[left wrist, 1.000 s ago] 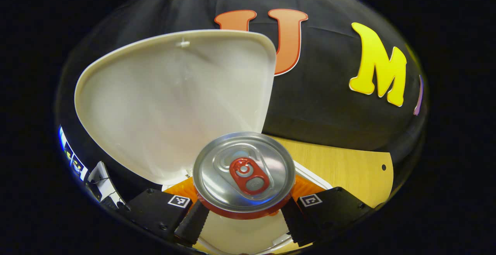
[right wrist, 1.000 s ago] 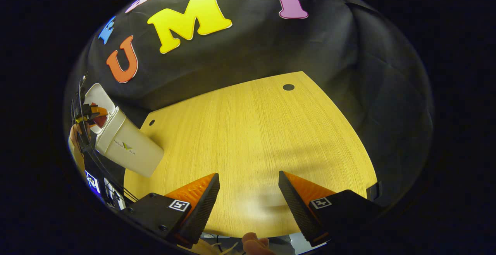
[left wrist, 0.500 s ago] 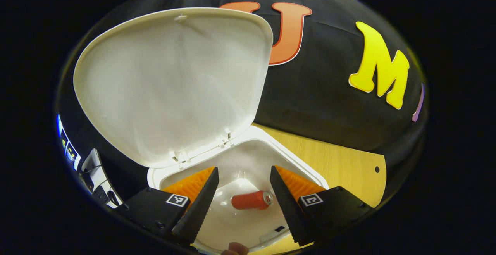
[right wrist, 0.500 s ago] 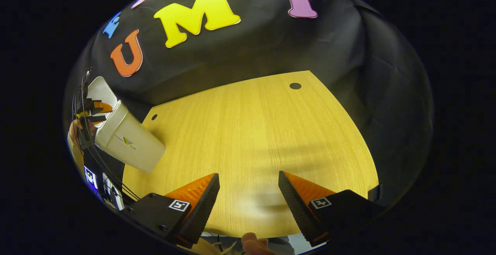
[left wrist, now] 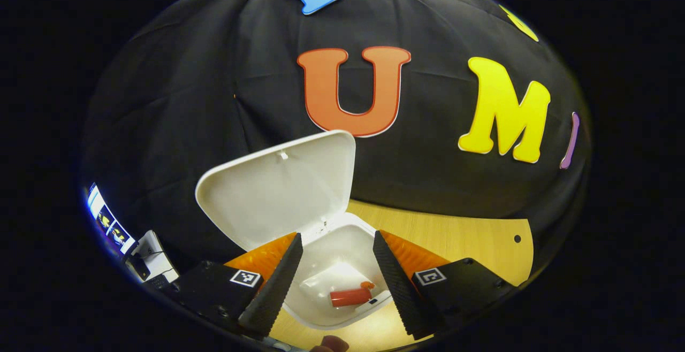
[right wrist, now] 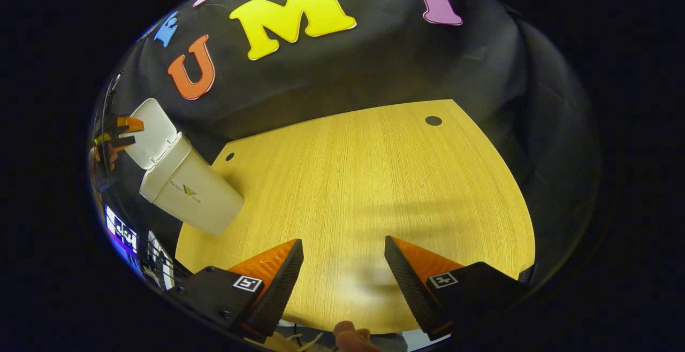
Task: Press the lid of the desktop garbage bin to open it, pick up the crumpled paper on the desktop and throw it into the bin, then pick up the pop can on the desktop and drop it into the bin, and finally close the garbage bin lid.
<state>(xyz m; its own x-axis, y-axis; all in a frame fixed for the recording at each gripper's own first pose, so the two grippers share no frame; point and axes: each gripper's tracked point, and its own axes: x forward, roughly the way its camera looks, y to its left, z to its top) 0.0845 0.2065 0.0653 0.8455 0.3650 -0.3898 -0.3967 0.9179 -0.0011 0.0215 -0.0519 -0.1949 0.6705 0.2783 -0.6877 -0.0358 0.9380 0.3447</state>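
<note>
Garbage bin [left wrist: 342, 239]: white, stands near the desk's [right wrist: 374, 181] left edge by a small hole; lid [left wrist: 278, 191] raised upright on its hinge. Pop can [left wrist: 350, 297]: red, lies on its side at the bin's bottom, beside pale crumpled paper [left wrist: 334, 280]. Left gripper [left wrist: 336, 277]: above the open bin, fingers apart, nothing between them; seen in the right gripper view [right wrist: 120, 132] beside the lid. Right gripper [right wrist: 342, 282]: over the desk's near edge, fingers apart, holding nothing.
</note>
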